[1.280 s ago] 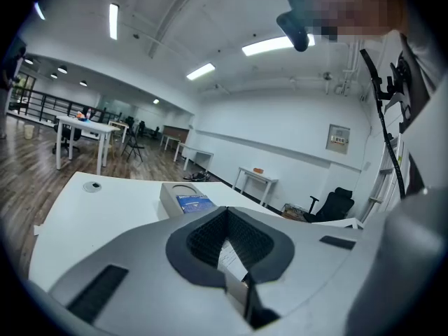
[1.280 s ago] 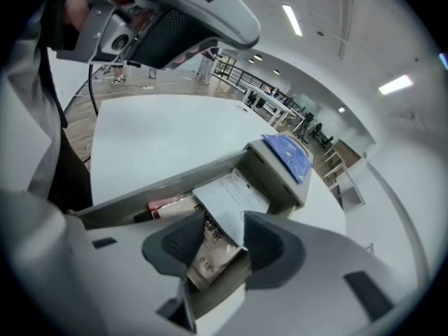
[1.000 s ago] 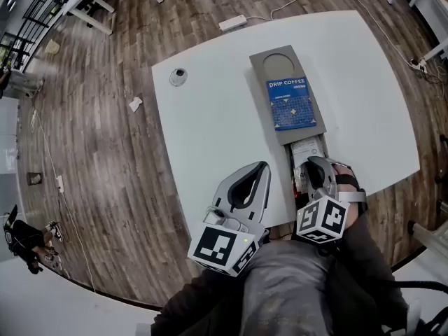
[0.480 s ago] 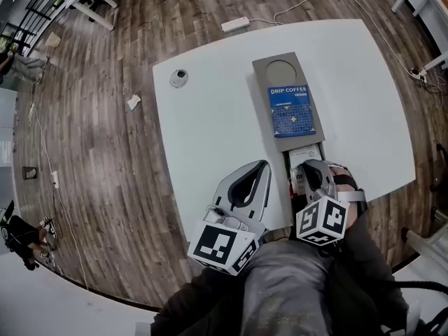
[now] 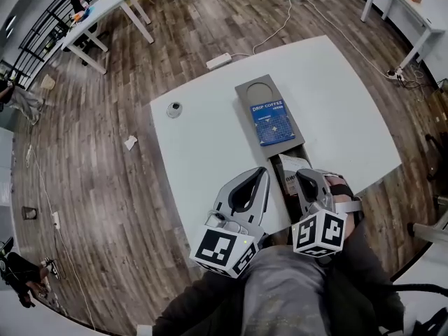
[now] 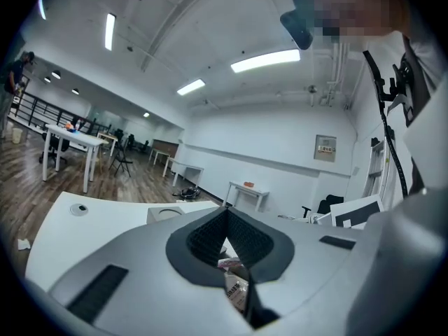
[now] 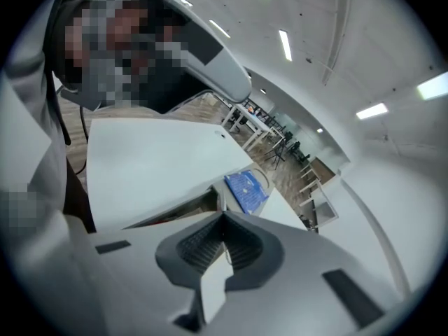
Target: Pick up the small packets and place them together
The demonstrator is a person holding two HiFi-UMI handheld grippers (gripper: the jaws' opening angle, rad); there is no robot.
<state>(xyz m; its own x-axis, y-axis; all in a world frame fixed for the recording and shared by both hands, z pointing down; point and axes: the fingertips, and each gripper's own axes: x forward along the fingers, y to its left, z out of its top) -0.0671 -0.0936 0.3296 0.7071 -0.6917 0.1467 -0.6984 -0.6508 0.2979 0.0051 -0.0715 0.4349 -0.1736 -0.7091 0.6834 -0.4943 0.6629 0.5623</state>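
Observation:
A long grey box (image 5: pixel 246 89) with a blue DRIP COFFEE lid (image 5: pixel 273 121) lies on the white table (image 5: pixel 203 138). Its near end is an open tray holding small packets (image 5: pixel 290 172). My right gripper (image 5: pixel 303 176) hovers over that tray, shut on a thin white packet (image 7: pixel 208 278) that shows edge-on between its jaws. In the right gripper view the right gripper (image 7: pixel 224 217) points down toward the blue lid (image 7: pixel 245 190). My left gripper (image 5: pixel 260 169) is beside the tray's left side, shut and holding nothing. In the left gripper view, packets (image 6: pixel 236 290) show below the left gripper's (image 6: pixel 225 213) closed tips.
A small round object (image 5: pixel 173 108) sits near the table's far left edge. A power strip (image 5: pixel 219 61) and cable lie on the wooden floor beyond. Other white tables (image 5: pixel 105 5) stand farther off. The table's near edge runs just under both grippers.
Both grippers have risen, and the right one has come up off the tray with its jaws closed. The head view has pulled back, so the table looks smaller.

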